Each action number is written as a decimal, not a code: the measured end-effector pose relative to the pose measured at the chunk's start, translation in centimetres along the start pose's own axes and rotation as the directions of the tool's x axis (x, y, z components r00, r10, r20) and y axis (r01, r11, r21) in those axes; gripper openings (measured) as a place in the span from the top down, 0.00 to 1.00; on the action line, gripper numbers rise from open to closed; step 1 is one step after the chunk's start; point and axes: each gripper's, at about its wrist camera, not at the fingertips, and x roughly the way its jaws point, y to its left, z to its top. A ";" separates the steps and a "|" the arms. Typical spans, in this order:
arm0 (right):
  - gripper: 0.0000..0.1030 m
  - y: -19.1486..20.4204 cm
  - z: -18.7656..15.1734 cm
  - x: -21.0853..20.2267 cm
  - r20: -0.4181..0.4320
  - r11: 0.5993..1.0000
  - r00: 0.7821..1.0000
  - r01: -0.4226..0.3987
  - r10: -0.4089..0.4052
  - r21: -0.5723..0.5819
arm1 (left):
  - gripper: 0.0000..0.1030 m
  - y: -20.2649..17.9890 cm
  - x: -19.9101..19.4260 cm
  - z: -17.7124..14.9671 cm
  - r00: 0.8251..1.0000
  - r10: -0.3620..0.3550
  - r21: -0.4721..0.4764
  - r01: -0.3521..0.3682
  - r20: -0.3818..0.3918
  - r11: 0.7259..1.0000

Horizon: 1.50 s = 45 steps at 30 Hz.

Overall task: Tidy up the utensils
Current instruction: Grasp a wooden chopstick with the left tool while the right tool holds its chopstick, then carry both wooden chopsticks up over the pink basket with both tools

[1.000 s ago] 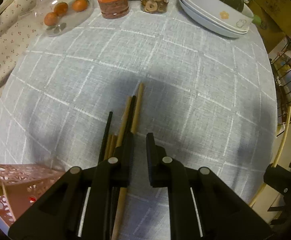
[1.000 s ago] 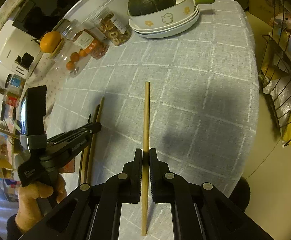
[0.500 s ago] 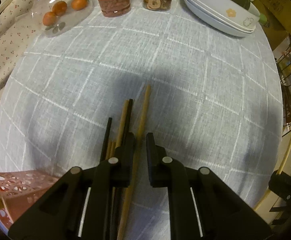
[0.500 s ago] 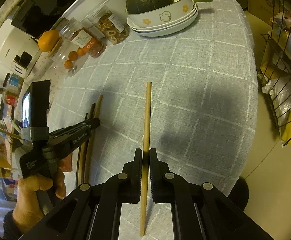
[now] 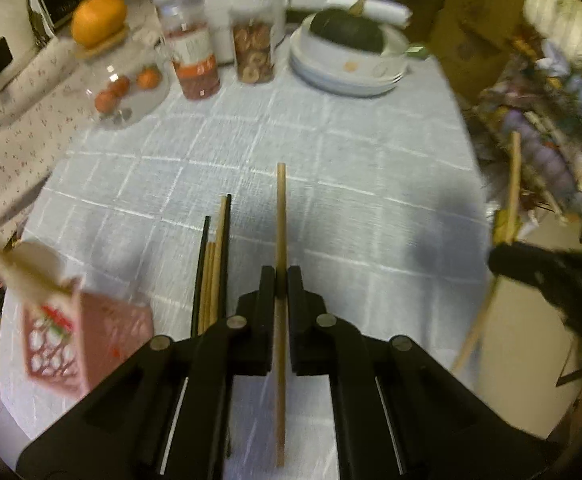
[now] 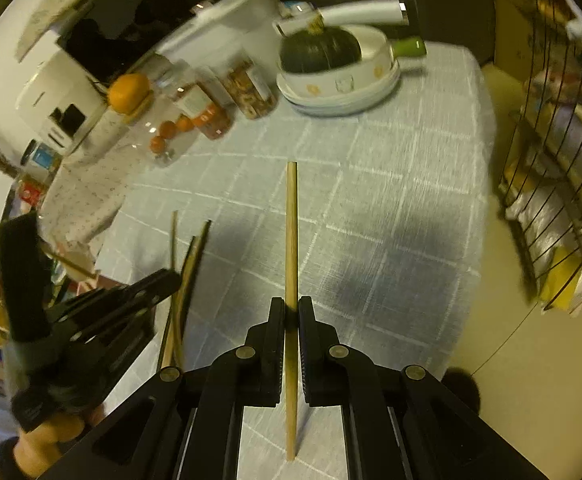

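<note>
My left gripper (image 5: 279,274) is closing tight on a wooden chopstick (image 5: 280,208). The stick is pinched between the pads and held off the grey checked tablecloth (image 5: 331,184). Several black and wooden chopsticks (image 5: 214,268) lie on the cloth just left of it. A pink perforated basket (image 5: 87,344) stands at the near left. My right gripper (image 6: 291,306) is shut on another wooden chopstick (image 6: 291,220), also raised over the cloth. The right wrist view shows the left gripper (image 6: 167,282) and the loose chopsticks (image 6: 191,264) at lower left.
At the table's far side stand stacked white bowls (image 5: 343,80) holding a dark green squash, two jars (image 5: 195,64), and a glass dome (image 5: 131,92) over small oranges. A wire rack (image 6: 551,168) stands beyond the table's right edge.
The left gripper shut on one wooden chopstick from the pile and lifted it off the cloth. The right gripper rose a little with its chopstick. Both views now tilt higher.
</note>
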 end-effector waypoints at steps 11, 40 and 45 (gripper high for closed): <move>0.94 5.5 -2.1 -5.5 0.151 0.984 0.988 0.058 -0.032 -0.167 | 0.94 4.0 -9.9 -4.8 0.977 -0.097 0.026 0.094 0.189 0.995; 0.94 19.7 -3.5 -10.2 0.274 0.912 0.947 -0.046 0.170 -0.408 | 0.94 16.6 -19.0 -5.5 0.848 0.054 -0.218 0.073 0.527 0.973; 0.94 20.4 -3.3 -9.7 0.269 0.914 0.946 -0.062 0.182 -0.400 | 0.94 17.8 -16.1 -5.0 0.886 0.071 -0.245 0.049 0.458 0.968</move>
